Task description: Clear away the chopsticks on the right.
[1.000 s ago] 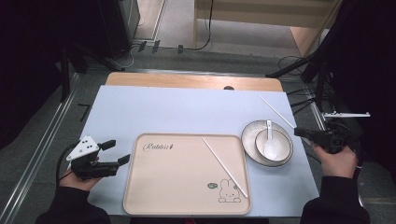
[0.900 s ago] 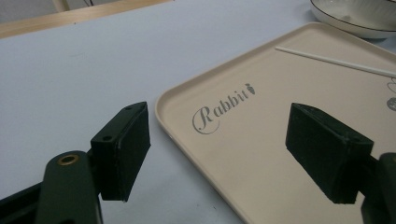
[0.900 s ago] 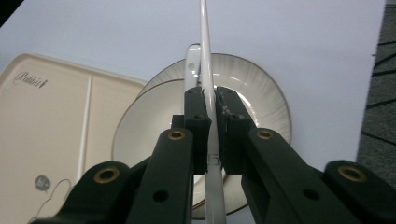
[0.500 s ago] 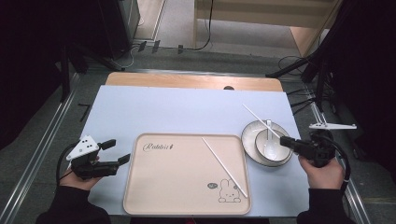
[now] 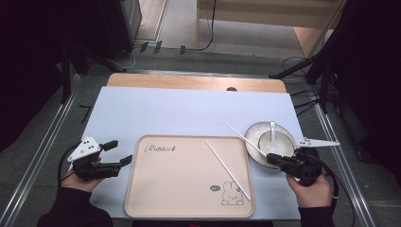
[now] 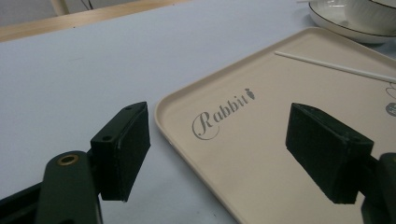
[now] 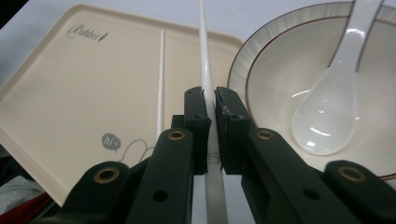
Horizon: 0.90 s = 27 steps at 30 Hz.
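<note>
Pale blue tabletop is carrying a beige rabbit-print tray with one thin white chopstick lying inside. Beside it a ribbed glossy bowl is holding a white spoon. Right gripper is clamping the second chopstick over the bowl's rim. Left gripper is sitting jaws apart, holding nothing.

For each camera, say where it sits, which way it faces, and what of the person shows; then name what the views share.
High view: above the person's side, facing forward and down on the table; both hands show, with the left gripper and right gripper.
Left gripper view: rides the left gripper, looking between its open jaws across the tray toward the bowl.
Right gripper view: rides the right gripper, shut on a chopstick, facing the tray beside the bowl and spoon.
Shared: tray, bowl, and the second chopstick on the tray.
</note>
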Available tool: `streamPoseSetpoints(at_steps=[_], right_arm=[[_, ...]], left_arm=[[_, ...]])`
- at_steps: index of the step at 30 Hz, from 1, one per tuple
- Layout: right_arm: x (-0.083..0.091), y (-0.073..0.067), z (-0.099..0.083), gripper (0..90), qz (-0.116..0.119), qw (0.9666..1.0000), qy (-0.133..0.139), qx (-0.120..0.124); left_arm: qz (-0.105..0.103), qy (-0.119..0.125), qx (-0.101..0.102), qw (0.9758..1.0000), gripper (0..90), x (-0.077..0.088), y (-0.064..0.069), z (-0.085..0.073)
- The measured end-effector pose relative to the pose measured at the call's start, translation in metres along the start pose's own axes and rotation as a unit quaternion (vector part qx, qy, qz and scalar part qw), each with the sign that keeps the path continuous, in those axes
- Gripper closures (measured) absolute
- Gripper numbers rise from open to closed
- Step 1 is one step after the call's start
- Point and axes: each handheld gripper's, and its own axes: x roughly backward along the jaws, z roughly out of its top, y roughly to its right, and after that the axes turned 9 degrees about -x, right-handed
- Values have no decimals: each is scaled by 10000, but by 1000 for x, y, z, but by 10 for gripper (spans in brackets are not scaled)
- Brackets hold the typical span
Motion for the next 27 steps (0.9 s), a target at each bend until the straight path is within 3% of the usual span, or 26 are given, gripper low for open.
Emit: streamPoseSetpoints(at_steps=[6,18,22,27], right_arm=[[-14,-9,-11,847,95,9996,-259,17],[-49,-25,-32,845,-169,9966,-793,123],[-60,-28,-41,844,-148,9947,-1008,144],[-69,-33,-45,839,-194,9948,-977,217]], left_arm=[[-36,13,-4,10000,222,-2,0,2],[-66,31,-45,10000,221,-4,0,3],[-61,6,-50,10000,221,-5,0,3],[-72,18,-51,10000,221,-5,0,3]])
